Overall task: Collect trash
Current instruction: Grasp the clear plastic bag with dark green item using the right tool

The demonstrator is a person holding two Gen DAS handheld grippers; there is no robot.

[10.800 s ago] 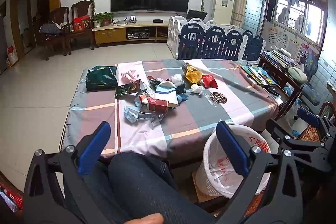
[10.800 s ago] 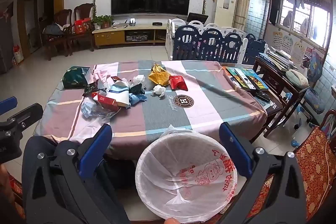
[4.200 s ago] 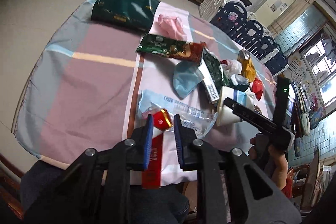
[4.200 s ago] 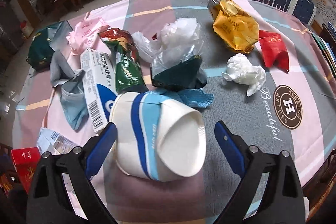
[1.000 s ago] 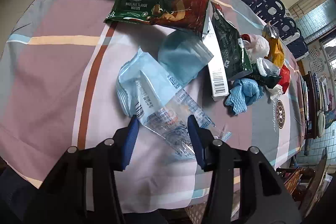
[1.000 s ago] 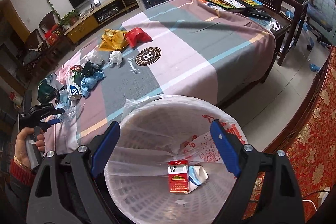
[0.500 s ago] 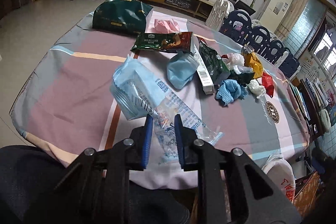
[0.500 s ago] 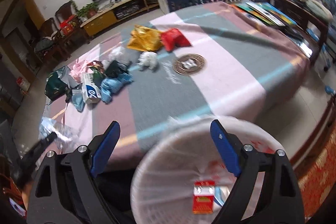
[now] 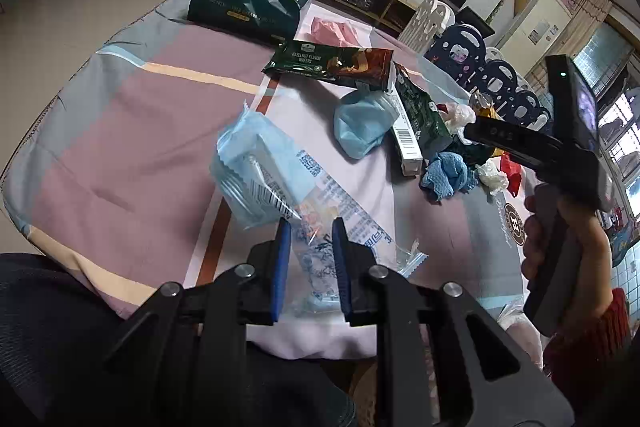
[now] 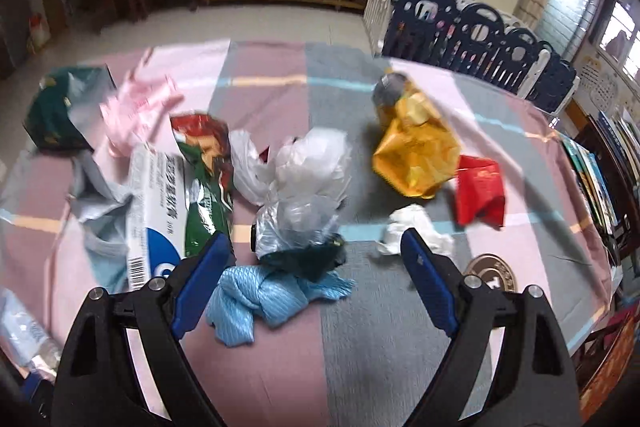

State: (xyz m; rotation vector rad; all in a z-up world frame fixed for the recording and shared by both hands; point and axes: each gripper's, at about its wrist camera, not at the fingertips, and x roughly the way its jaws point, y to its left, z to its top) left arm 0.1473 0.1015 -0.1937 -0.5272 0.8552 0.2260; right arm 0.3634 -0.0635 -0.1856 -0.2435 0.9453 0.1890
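1. The left gripper (image 9: 308, 247) is closed on a clear printed plastic wrapper (image 9: 276, 187), which sticks out ahead of its fingers above the tablecloth (image 9: 132, 131).
2. The right gripper (image 10: 316, 267) is spread wide and holds nothing; a blue cloth (image 10: 260, 295) lies on the cloth between its fingers, beside crumpled bags (image 10: 304, 179).

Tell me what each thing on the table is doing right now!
left tool: shut on the clear plastic wrapper, lifting it.
right tool: open, empty, above the blue cloth.
blue cloth: crumpled, lying on the tablecloth.
yellow foil bag: crumpled.
hazelnut wafer packet: lying flat.
white tissue: balled up.
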